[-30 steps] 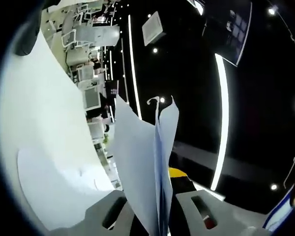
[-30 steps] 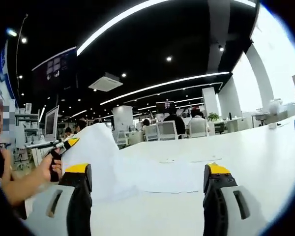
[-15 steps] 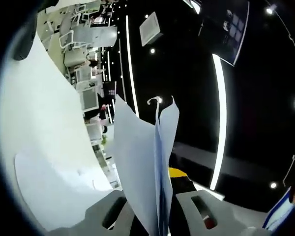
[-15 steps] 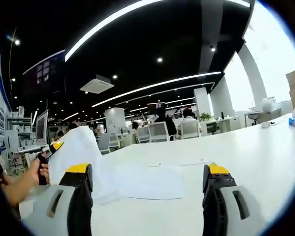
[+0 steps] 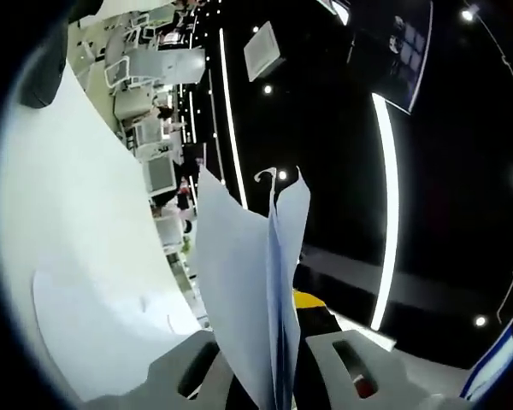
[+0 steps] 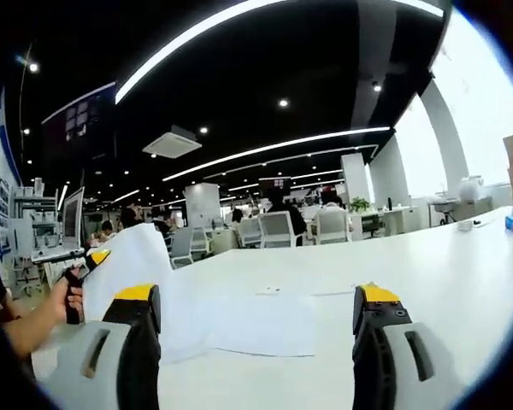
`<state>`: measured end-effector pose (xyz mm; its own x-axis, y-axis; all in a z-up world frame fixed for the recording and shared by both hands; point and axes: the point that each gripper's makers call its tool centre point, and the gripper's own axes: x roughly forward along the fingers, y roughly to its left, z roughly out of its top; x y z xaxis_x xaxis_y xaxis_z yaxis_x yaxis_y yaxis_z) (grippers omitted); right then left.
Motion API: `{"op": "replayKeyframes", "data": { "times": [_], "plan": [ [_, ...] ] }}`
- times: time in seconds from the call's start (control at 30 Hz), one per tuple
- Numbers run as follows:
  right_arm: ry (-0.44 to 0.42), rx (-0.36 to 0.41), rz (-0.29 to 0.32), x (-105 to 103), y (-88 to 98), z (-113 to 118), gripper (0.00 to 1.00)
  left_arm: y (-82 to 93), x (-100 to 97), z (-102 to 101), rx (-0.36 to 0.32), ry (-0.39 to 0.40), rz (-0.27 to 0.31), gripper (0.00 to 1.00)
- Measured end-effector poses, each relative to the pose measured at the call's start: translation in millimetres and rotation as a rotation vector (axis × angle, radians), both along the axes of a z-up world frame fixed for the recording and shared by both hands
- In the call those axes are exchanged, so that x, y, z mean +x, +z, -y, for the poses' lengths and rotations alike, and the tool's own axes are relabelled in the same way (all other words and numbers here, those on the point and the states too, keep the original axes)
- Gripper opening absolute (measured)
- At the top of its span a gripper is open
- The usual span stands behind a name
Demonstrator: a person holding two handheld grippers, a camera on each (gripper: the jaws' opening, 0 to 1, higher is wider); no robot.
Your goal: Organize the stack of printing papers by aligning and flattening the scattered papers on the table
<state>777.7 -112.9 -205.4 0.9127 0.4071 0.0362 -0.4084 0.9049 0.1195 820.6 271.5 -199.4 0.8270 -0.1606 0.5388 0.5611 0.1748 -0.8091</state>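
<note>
the papers lie as a loose white stack on the white table, with their near-left part lifted off the surface and curving up toward the left side of the right gripper view. there the raised edge meets the left gripper, whose yellow-tipped jaws sit at the top of the lifted sheets, and a person's hand grips its handle just below.

in the left gripper view, the same sheets stand up edge-on from between the jaws of that gripper. the jaws are closed tight on them, grey bodies on either side and a yellow tip visible just right of the paper. the sheets fan slightly apart above the pinch, and one top corner curls over. the table fills the left of this view as a broad pale surface, tilted because the camera is rolled.

the right gripper hovers over the table in front of the flat part of the stack, its jaws spread wide apart with nothing between them; whether the tips touch the tabletop cannot be told.

beyond the table stand office chairs and desks under long ceiling light strips.
</note>
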Motion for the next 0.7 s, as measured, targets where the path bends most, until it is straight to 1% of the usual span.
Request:
{"op": "replayKeyframes", "data": {
  "times": [0.07,0.1,0.17,0.3,0.37,0.5,0.57,0.63,0.7],
  "plan": [
    [-0.002,-0.003,-0.003,3,0.0,2,0.88,0.5,0.0,-1,-0.003,0.003,0.003,0.06],
    [-0.009,-0.012,-0.002,6,0.3,5,0.88,-1.1,0.7,-1,-0.002,0.003,-0.005,0.06],
    [-0.019,-0.013,0.004,10,1.8,11,0.89,-0.5,0.7,-3,-0.021,-0.004,-0.002,0.06],
    [-0.035,-0.012,0.002,15,1.3,16,0.89,2.2,-1.8,1,-0.011,-0.005,0.005,0.06],
    [-0.034,-0.011,0.003,16,-0.1,17,0.89,3.5,-2.8,2,-0.018,-0.011,0.007,0.06],
    [-0.037,-0.019,-0.015,20,-8.9,19,0.90,8.6,-5.9,3,-0.001,-0.011,0.023,0.06],
    [-0.040,-0.027,-0.032,22,-13.5,20,0.90,7.6,-5.7,1,0.004,-0.002,0.022,0.06],
    [-0.038,-0.044,-0.053,27,-20.1,20,0.90,3.8,-4.7,0,-0.016,-0.005,0.011,0.06],
    [-0.036,-0.073,-0.060,29,-22.9,20,0.90,3.7,-4.9,0,-0.018,-0.003,0.006,0.06]
  ]
}}
